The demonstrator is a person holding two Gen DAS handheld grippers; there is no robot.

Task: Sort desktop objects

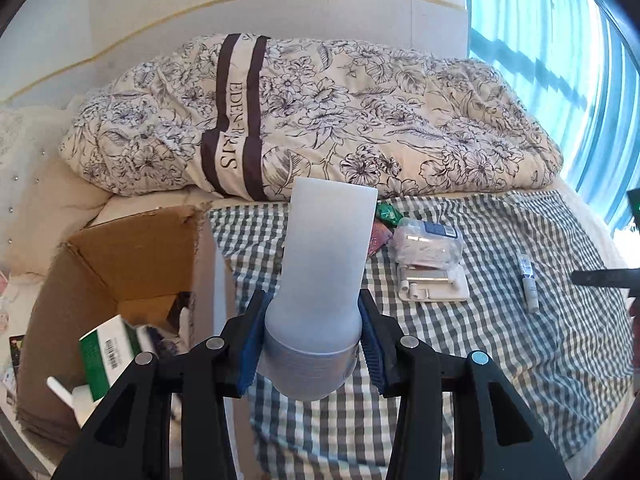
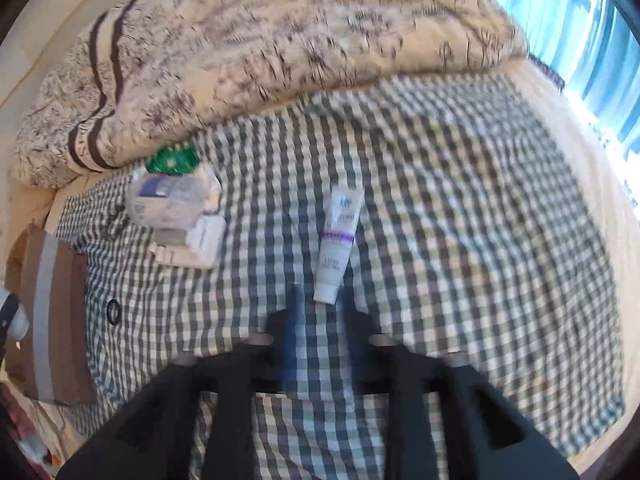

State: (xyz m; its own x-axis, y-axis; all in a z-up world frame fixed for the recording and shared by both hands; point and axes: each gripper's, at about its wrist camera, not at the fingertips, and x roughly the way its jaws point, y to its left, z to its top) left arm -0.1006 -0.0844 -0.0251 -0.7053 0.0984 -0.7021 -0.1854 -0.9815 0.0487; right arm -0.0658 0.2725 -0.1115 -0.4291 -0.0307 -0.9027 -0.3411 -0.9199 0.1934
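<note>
My left gripper (image 1: pixel 312 320) is shut on a large frosted white tube (image 1: pixel 326 256), held cap-down above the checked cloth (image 1: pixel 460 352), just right of an open cardboard box (image 1: pixel 132 264). The box holds a green-and-white carton (image 1: pixel 108 354) and other items. In the blurred right wrist view my right gripper (image 2: pixel 322 320) hovers open over the cloth, its fingertips just short of the cap end of a small white tube with a purple band (image 2: pixel 338 240). That small tube (image 1: pixel 528 282) also lies at the right in the left wrist view.
A clear plastic bag (image 1: pixel 430 240) sits on a flat white tray of small parts (image 1: pixel 436 286), with a green packet (image 1: pixel 386 214) behind. A flowered duvet (image 1: pixel 320 116) is heaped along the back. Blue curtains (image 1: pixel 552 40) hang at the right. A black ring (image 2: pixel 113 312) lies on the cloth.
</note>
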